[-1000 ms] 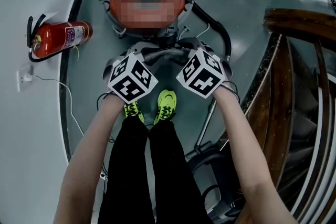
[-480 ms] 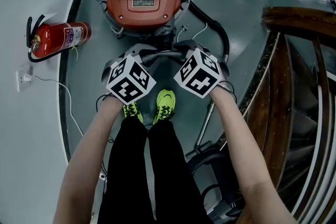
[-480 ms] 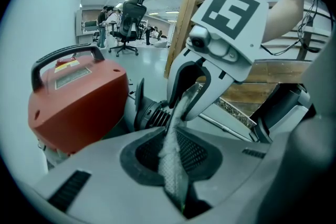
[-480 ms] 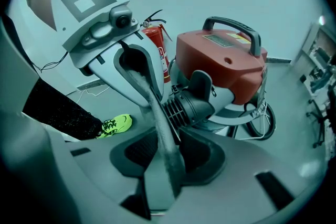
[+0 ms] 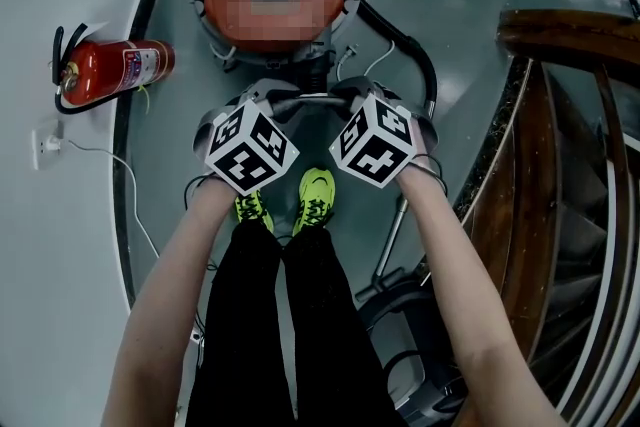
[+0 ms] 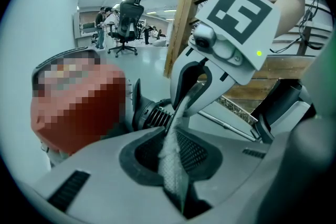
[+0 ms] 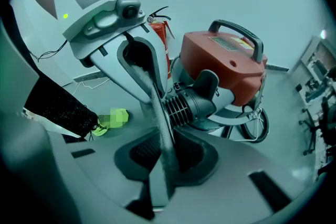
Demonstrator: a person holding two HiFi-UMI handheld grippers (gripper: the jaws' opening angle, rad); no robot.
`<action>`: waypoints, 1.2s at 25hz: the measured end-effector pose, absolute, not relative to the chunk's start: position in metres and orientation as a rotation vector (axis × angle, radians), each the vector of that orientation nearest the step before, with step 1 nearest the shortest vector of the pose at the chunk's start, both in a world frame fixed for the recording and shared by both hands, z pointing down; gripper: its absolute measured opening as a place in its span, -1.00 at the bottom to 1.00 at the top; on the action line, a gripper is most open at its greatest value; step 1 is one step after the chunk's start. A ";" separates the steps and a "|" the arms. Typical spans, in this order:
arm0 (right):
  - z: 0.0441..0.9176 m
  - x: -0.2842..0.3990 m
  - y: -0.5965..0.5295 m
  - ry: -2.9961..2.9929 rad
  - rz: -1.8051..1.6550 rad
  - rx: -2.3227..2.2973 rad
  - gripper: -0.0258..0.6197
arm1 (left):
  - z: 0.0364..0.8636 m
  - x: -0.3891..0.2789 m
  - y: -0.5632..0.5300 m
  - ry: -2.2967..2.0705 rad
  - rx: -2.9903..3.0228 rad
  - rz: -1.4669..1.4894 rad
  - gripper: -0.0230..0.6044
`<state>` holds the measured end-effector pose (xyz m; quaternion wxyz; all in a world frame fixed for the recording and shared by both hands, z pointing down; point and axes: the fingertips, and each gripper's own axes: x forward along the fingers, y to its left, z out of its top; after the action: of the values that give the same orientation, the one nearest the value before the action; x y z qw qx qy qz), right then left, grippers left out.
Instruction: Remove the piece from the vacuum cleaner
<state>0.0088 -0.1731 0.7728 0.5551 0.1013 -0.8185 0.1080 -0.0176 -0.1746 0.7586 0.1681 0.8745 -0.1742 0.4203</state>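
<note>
floor: grey floor (image 5: 70, 315) with a dark curved strip running through it, everything's sitting on this
stairs: wooden stairs (image 5: 560, 215) curling down the right side, pretty close to the right arm
vacuum: orange-red drum vacuum (image 5: 280, 15) on wheels at the top of the head view, carry handle on the lid. Can't see what's inside it, lid's on
hose: black hose (image 5: 415, 60) loops off the vacuum's right side, and its ribbed cuff (image 7: 184, 105) sits right behind the tube
legs: black trousers (image 5: 270, 315) and neon yellow shoes (image 5: 318, 198), planted just below the grippers
arms: bare left arm (image 5: 170, 295) and right arm (image 5: 470, 295) reach forward from the bottom edge, roughly parallel, both tools tipped steeply down with their marker cubes side by side
extinguisher: red one (image 5: 115, 72) lying on its side left of the vacuum, well apart from the hands
tube: the piece. A grey metal tube (image 5: 305, 99) running crosswise between the two grippers, just in front of the vacuum and above the shoes
left gripper: left gripper (image 6: 170, 149) is clamped on the tube, jaws nearly together with the tube pinched between the pads
right gripper: right gripper (image 7: 165, 160) has just been closing, and its jaws now squeeze the same tube further along. The two tools face each other
socket: little wall socket (image 5: 47, 150) far left with a thin cable (image 5: 110, 165) trailing over the floor
background: office chair (image 6: 126, 13) way off in the left gripper view
</note>
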 end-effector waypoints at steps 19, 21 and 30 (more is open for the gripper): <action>0.769 0.007 -0.164 -1.946 0.255 0.254 -0.73 | 0.756 -0.020 -0.166 -0.491 2.478 1.226 -0.75; 0.769 0.005 -0.159 -1.946 0.258 0.241 -0.73 | 0.756 -0.021 -0.162 -0.482 2.473 1.232 -0.75; 0.771 0.001 -0.126 -1.940 0.273 0.194 -0.73 | 0.759 -0.026 -0.130 -0.444 2.451 1.236 -0.75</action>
<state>0.0008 -0.1257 0.7710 0.5534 0.0820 -0.8208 0.1155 -0.0258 -0.1295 0.7591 0.1792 0.8672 -0.1570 0.4373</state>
